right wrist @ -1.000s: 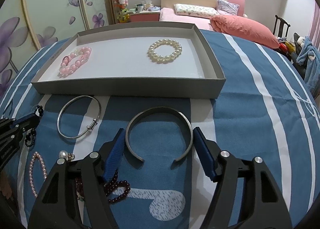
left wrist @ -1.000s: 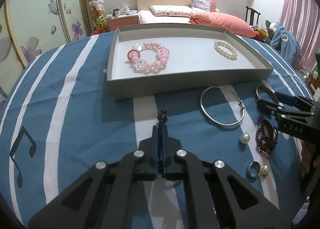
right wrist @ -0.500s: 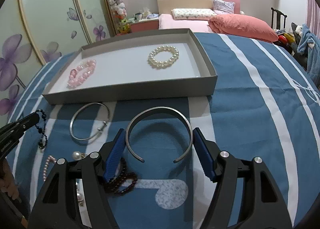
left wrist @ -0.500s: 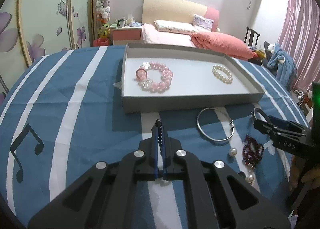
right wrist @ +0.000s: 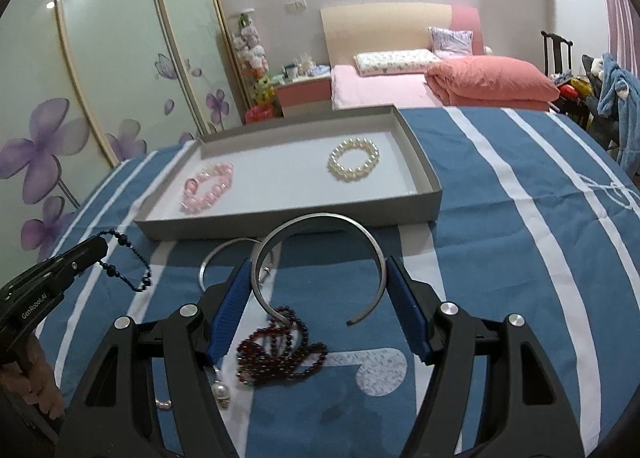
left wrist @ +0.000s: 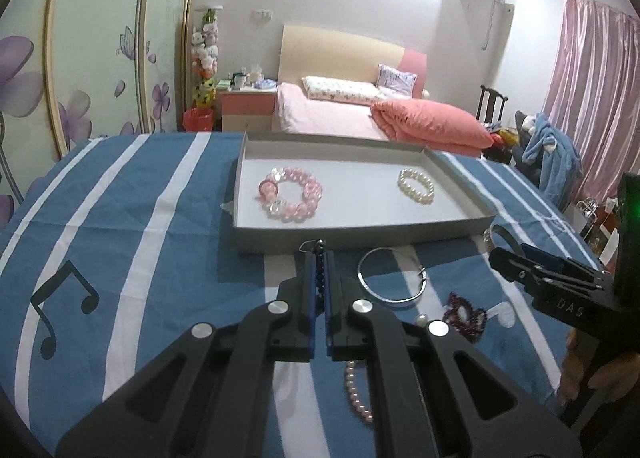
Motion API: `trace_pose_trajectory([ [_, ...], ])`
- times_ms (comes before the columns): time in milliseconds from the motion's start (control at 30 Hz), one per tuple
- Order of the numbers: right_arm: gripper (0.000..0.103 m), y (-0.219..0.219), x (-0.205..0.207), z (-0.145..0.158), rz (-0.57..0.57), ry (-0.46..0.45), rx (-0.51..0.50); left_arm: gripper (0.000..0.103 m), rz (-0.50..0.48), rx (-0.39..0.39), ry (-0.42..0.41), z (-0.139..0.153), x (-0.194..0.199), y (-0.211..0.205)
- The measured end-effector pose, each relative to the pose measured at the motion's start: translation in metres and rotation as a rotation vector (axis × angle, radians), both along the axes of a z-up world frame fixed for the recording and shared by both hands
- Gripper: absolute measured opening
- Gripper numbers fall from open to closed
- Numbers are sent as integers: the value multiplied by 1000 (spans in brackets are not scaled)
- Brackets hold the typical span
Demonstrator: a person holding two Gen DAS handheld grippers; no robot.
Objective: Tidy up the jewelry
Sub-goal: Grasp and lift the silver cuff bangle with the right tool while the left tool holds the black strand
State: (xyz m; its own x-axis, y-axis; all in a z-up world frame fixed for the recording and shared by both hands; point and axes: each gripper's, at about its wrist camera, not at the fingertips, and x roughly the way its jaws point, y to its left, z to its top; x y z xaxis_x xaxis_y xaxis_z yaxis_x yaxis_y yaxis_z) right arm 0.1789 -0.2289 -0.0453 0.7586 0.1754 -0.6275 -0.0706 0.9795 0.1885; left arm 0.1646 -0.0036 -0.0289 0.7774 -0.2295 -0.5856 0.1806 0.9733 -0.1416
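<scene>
L tool (left wrist: 319, 270) pinched on thin dark bead strand (right wrist: 130, 262), dangling above striped cloth tabletop (right wrist: 500, 242). R tool (right wrist: 320, 290) clamps smooth silver C-cuff (right wrist: 320, 225) across its width. Grey card tray (right wrist: 424, 165) holds glossy pink beads (right wrist: 208, 185) + round pearl bracelet (right wrist: 354, 159).

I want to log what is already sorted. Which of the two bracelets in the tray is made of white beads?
The pearl bracelet near the right end of the grey tray. The other bracelet, near the left end, is pink.
</scene>
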Motion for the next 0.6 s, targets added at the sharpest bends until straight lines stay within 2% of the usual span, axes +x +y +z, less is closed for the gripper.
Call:
trace_pose_trajectory([
  [233, 67, 7, -17, 19, -9, -125, -15, 4, -1, 9, -97, 20, -18, -7],
  [600, 68, 13, -38, 42, -52, -324, -55, 4, 5, 13, -178, 39, -30, -13],
])
